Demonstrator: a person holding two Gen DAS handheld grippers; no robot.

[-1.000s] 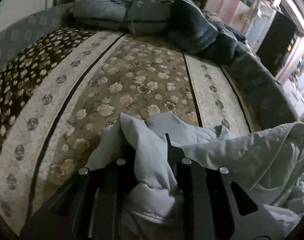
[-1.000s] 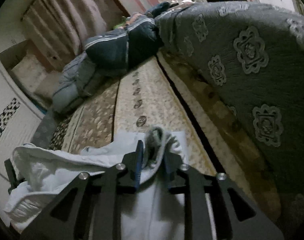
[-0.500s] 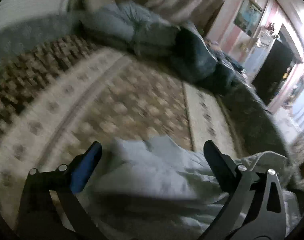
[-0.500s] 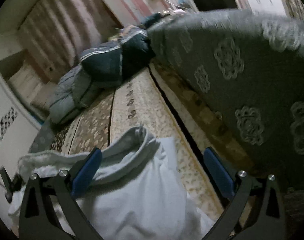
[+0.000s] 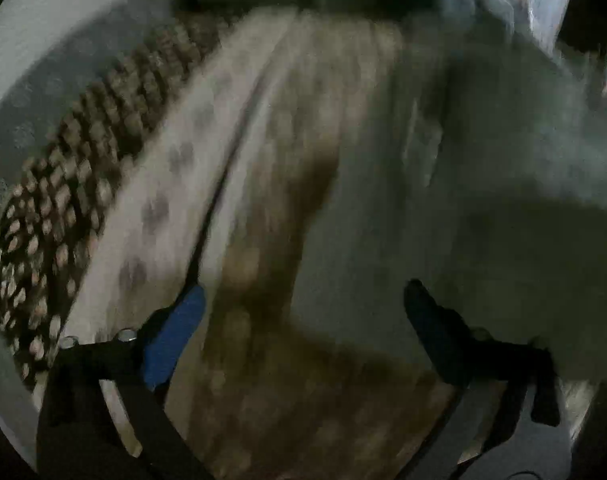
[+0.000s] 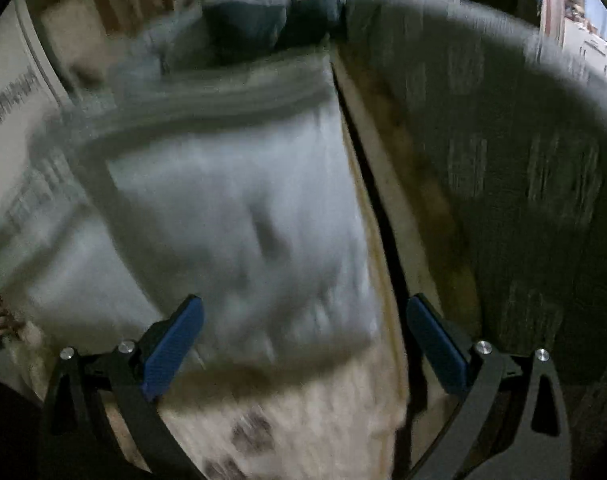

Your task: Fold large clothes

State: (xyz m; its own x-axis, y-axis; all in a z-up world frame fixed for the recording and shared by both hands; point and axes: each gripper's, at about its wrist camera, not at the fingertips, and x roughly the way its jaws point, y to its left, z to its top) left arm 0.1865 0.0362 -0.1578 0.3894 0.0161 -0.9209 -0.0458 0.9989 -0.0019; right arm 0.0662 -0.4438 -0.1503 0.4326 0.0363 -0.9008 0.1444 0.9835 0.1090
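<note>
A pale grey-white garment (image 6: 231, 216) lies spread on the floral bed cover (image 6: 315, 412); both views are motion-blurred. In the left wrist view the garment (image 5: 483, 184) fills the right half of the frame. My left gripper (image 5: 303, 320) is open and empty, its jaws wide apart over the cover at the garment's left edge. My right gripper (image 6: 303, 328) is open and empty, its jaws spread over the garment's near edge.
The bed cover (image 5: 151, 208) has brown and cream flowered stripes. A grey patterned blanket (image 6: 523, 180) rises at the right of the right wrist view. Dark blue and grey bundled clothes (image 6: 271, 16) lie at the far end. A white wall (image 5: 35, 32) stands at the left.
Both grippers held the garment one second ago, then opened and let go. Now both have drawn back and the garment lies flatter on the bed.
</note>
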